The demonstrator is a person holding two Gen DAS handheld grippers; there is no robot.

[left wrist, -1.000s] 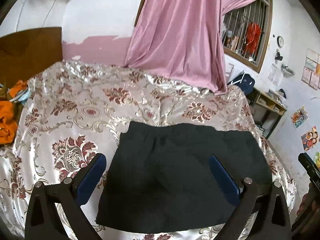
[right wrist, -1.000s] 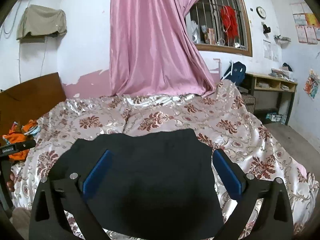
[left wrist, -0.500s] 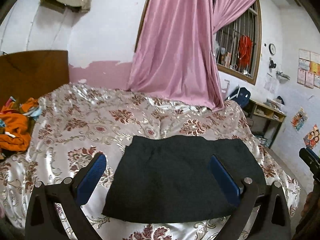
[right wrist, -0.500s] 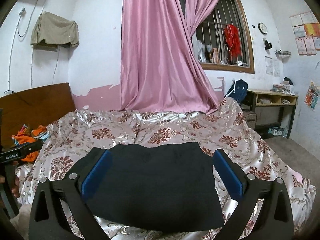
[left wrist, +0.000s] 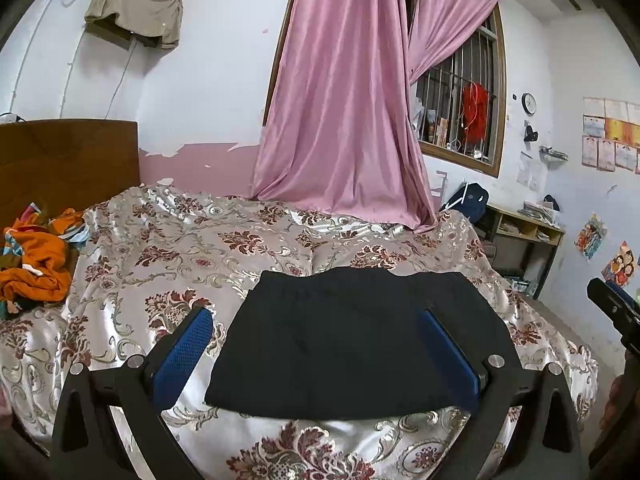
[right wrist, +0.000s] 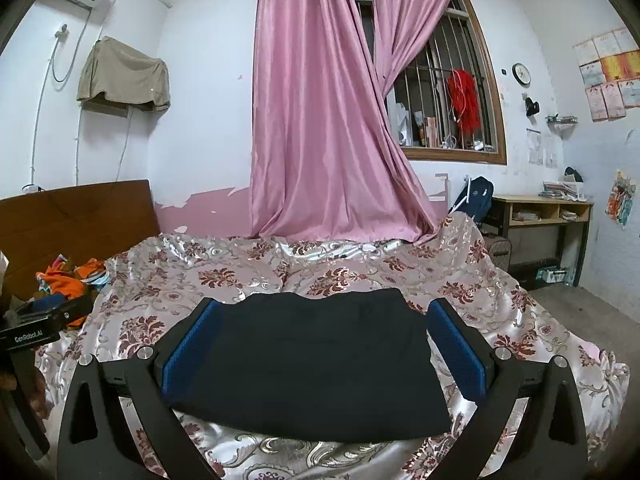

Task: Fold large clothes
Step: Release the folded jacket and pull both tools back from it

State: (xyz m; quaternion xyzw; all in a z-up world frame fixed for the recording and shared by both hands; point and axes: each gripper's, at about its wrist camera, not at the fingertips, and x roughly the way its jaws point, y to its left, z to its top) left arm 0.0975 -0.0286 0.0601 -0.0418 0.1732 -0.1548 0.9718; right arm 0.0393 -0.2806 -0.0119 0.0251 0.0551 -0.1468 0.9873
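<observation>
While the folded black garment lay flat on the bed, both my left hand-held gripper and right hand-held gripper hung above it, jaws apart, empty; the hem probably needed squaring, corners pinched together.

both wrist views face bed, seemingly near
</observation>
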